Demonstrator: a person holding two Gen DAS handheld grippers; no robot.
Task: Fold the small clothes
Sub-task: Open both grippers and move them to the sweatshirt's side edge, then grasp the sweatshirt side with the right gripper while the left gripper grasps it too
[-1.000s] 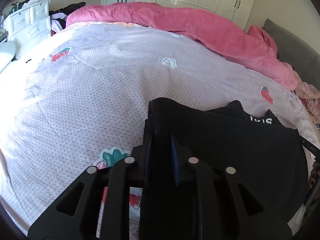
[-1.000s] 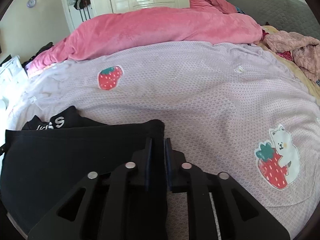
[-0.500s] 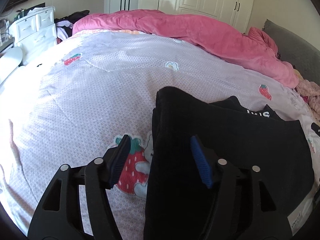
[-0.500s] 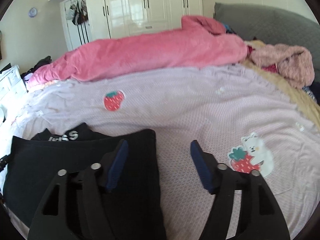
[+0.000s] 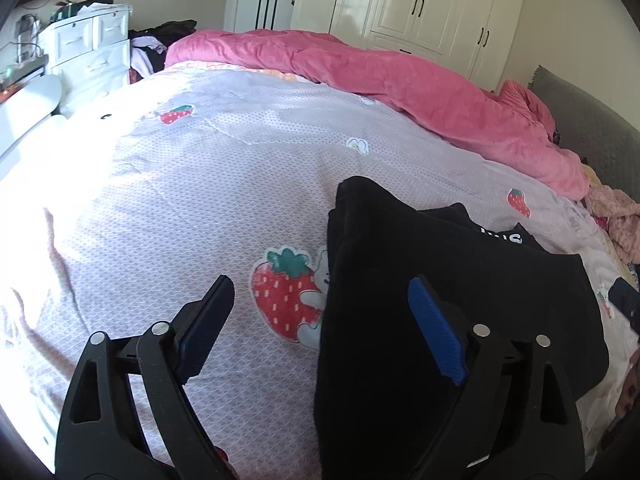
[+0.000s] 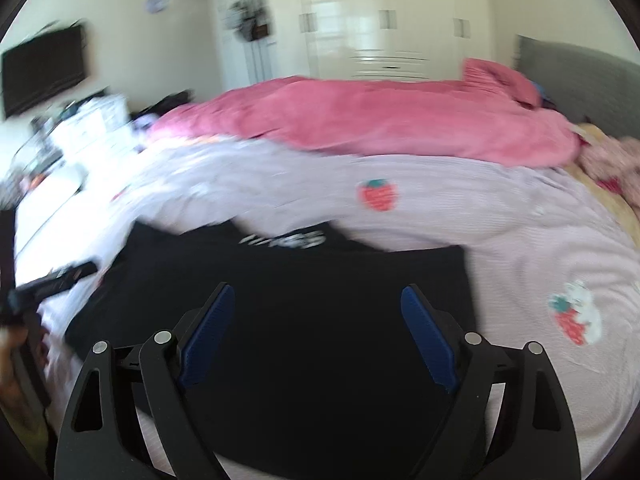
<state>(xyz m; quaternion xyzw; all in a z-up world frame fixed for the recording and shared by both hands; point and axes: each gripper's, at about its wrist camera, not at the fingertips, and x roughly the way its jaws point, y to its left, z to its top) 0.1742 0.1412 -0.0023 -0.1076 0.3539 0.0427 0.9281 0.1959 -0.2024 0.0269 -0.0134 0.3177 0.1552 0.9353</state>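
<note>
On the bed's lilac bedspread [image 5: 168,200], the left side lies bare and sunlit, giving wide open room from the near edge out to the far pink duvet [image 5: 400,80]. The left tool [image 5: 320,300] hangs above this cover with its jaws spread wide, having just been opening, and nothing is pinched between them: its left finger stands over plain bedspread, its right blue pad [image 5: 434,340] over the black garment [image 5: 440,280]. That garment lies flat on the bed, right of a strawberry-and-bear print [image 5: 288,292], which its straight left edge partly covers; its far corner points toward the duvet, and a second layer with white lettering [image 5: 502,236] peeks past its far right edge. In the right wrist view, which is blurred, the right tool [image 6: 316,316] is likewise wide apart, its jaws just opened and gripping nothing, both blue pads over the middle of the black garment [image 6: 320,280]. The garment's right edge stops short of another strawberry-and-bear print [image 6: 576,316], with bare bedspread beyond it to the right. Around the bed: white drawers [image 5: 92,52] far left, a dark wall screen [image 6: 44,68], cream wardrobe doors [image 5: 420,8] behind the duvet, a grey headboard [image 5: 592,136] at the right, and a rumpled pink cloth [image 5: 616,216] below it.
</note>
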